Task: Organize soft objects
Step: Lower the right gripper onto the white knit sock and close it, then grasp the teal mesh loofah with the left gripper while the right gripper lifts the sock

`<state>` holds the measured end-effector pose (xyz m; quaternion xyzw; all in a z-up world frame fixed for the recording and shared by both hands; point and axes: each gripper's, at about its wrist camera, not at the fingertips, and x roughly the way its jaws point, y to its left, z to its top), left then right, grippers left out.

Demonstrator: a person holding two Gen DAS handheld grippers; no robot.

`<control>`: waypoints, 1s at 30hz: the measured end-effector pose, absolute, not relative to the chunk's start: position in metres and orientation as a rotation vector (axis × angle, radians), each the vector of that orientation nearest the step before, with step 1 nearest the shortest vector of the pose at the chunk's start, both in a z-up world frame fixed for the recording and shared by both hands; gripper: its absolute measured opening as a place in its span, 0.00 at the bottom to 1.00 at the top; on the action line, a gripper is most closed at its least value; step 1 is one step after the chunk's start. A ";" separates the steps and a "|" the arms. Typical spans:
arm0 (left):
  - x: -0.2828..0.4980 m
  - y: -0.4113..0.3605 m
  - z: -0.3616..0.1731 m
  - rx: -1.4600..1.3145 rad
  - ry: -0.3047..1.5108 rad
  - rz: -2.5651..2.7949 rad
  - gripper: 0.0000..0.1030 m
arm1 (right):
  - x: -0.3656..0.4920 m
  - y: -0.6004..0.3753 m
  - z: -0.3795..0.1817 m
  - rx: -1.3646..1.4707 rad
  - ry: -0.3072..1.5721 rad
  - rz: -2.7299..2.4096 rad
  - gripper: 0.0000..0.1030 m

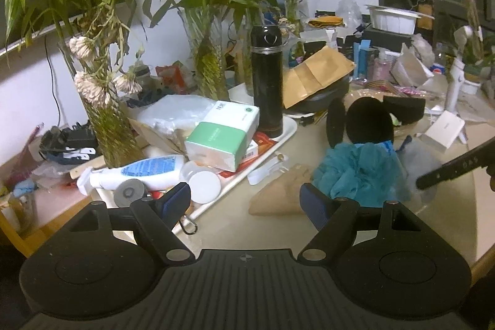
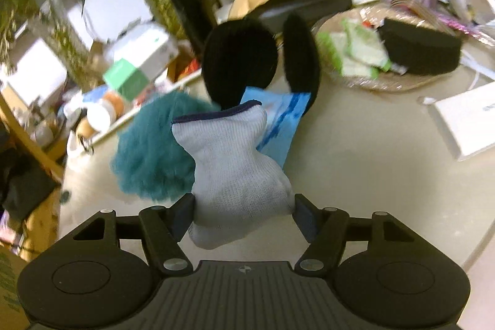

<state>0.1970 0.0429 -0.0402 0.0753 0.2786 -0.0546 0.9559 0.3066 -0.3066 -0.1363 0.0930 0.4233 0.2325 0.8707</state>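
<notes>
My right gripper (image 2: 244,206) is shut on a pale grey knit glove (image 2: 235,163), which bulges up between the two pads above the table. Behind the glove lie a teal bath pouf (image 2: 151,150), a blue packet (image 2: 284,122) and a pair of black round fluffy earmuffs (image 2: 238,61). In the left wrist view my left gripper (image 1: 244,195) stands open over bare tabletop with nothing between its fingers. A beige cloth (image 1: 278,194) lies just beyond it, beside the teal pouf (image 1: 355,172). The glove (image 1: 420,163) shows there as a grey blur.
A woven basket (image 2: 386,82) at the back right holds green cloths (image 2: 359,51) and a black foam piece (image 2: 420,48). A white tray (image 1: 278,144) at left carries a black flask (image 1: 266,82), boxes and bottles. Plant vases (image 1: 108,129) stand behind. A white box (image 2: 464,119) lies at right.
</notes>
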 end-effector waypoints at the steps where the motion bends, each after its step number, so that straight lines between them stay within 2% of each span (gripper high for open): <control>1: 0.197 0.044 -0.040 0.144 0.568 -0.117 0.75 | 0.305 -0.309 -0.133 0.202 0.874 0.479 0.68; 11: 0.194 0.039 -0.039 0.149 0.562 -0.172 0.75 | 0.273 -0.327 -0.097 0.261 0.751 0.453 0.68; 17: 0.181 0.024 -0.037 0.250 0.476 -0.230 0.75 | 0.253 -0.337 -0.085 0.305 0.700 0.433 0.68; 30: 0.198 -0.017 -0.021 0.422 0.398 -0.359 0.75 | 0.239 -0.346 -0.079 0.369 0.654 0.421 0.68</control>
